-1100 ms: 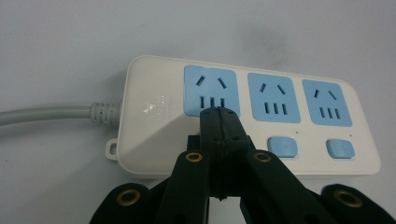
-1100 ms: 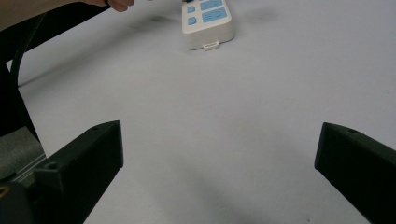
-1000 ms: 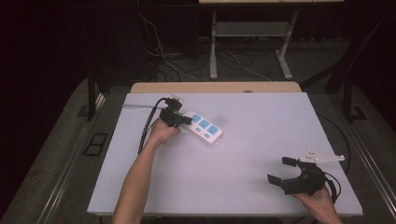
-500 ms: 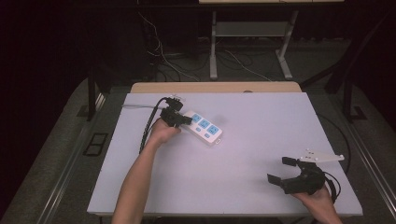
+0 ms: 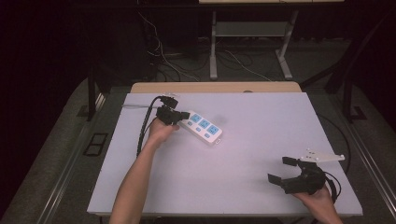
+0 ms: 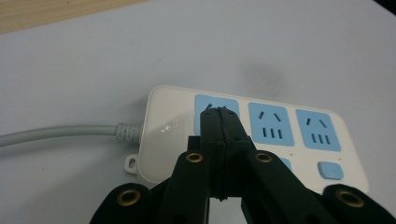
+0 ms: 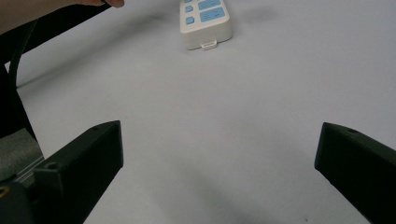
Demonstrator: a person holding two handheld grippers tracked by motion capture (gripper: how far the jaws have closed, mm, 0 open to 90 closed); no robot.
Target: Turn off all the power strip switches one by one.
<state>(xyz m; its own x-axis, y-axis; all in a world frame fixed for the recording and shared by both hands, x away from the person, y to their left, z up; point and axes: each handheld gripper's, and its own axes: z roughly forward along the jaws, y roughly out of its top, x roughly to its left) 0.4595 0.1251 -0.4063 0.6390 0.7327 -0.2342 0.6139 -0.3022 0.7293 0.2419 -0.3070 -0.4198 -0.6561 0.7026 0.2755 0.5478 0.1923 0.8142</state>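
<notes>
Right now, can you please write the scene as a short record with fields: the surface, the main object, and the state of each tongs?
surface: white table
main object: white power strip, three blue sockets, lying flat, grey cord at one end
left tongs: shut, tips over the socket nearest the cord; contact cannot be told
right tongs: open wide, holding nothing, near the table's right front corner, far from the strip

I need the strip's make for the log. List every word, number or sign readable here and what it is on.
No text can be read.
Power strip: a faint embossed mark on the white casing beside the first blue socket, too blurred to read.
Blue switch buttons: no legible symbol.
Left gripper and right gripper: no labels visible.
</notes>
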